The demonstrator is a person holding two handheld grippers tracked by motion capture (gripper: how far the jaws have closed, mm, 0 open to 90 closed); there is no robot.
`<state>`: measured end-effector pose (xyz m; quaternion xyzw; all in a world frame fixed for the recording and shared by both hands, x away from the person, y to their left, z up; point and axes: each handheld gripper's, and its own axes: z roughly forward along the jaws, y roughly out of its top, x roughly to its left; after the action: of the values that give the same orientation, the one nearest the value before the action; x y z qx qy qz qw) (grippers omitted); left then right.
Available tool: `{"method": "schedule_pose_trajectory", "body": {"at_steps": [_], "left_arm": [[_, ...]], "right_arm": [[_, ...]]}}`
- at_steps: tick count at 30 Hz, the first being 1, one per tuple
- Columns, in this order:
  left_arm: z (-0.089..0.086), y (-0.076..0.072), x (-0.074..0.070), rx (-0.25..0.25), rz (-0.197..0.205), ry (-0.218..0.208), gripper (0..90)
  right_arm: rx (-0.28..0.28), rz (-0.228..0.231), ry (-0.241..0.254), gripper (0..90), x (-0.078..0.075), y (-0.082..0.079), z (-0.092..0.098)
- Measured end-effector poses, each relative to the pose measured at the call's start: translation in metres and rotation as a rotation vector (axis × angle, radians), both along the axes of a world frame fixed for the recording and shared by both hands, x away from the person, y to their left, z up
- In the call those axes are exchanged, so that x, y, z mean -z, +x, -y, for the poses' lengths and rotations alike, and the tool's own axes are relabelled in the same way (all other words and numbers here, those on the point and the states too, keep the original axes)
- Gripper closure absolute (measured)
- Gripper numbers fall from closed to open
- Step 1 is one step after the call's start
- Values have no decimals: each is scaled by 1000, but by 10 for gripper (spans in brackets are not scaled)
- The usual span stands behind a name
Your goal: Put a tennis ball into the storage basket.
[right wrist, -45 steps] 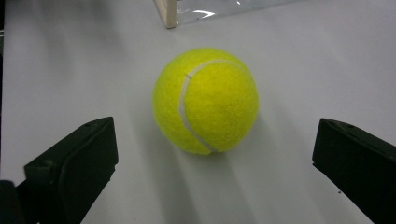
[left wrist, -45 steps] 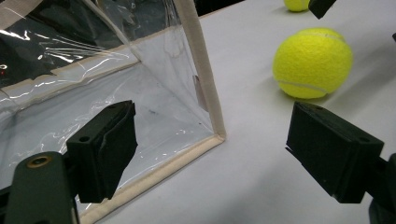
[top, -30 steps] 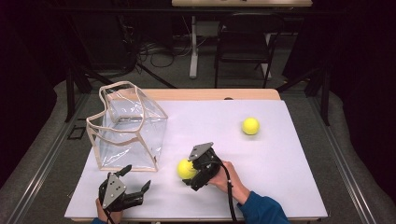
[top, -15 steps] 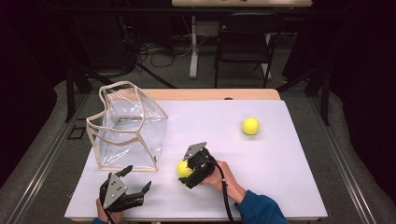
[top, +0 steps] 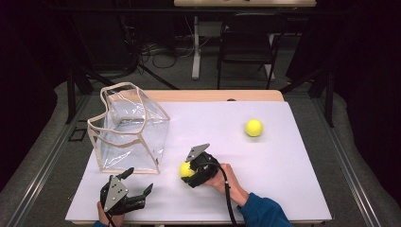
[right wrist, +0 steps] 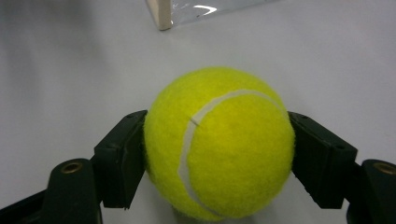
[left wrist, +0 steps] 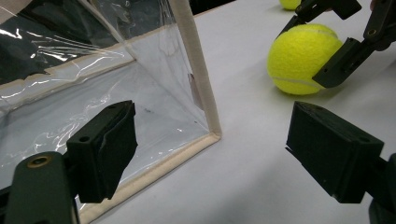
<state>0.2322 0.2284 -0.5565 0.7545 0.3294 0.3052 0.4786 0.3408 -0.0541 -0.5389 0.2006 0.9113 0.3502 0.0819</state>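
Your right gripper has just been closing and now pinches the near ball, one pad on each side at about the ball's widest part, with the ball still down on the worktop just off the front right corner of the bag. Check the squeeze is even before you lift: the ball is round and fuzzy, so a grip off the middle could let it roll out. Raise it straight up, high enough to pass the bag's cream rim, then carry it over the bag's open top and release low inside so it does not bounce out. Your left gripper stands spread and empty in front of the bag; use it to steady the soft wall if it sags. The second ball lies well to the bag's right.
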Motion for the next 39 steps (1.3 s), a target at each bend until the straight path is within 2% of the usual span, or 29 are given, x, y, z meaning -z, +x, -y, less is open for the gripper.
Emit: {"method": "schedule_pose_trajectory", "body": {"at_steps": [15,39], "left_arm": [[-1,0,0,-6,6,-11,162],[-3,2,1,13,-17,-26,162]], "right_arm": [[25,50,43,256,-17,-1,13],[33,103,84,258,-26,-1,17]]}}
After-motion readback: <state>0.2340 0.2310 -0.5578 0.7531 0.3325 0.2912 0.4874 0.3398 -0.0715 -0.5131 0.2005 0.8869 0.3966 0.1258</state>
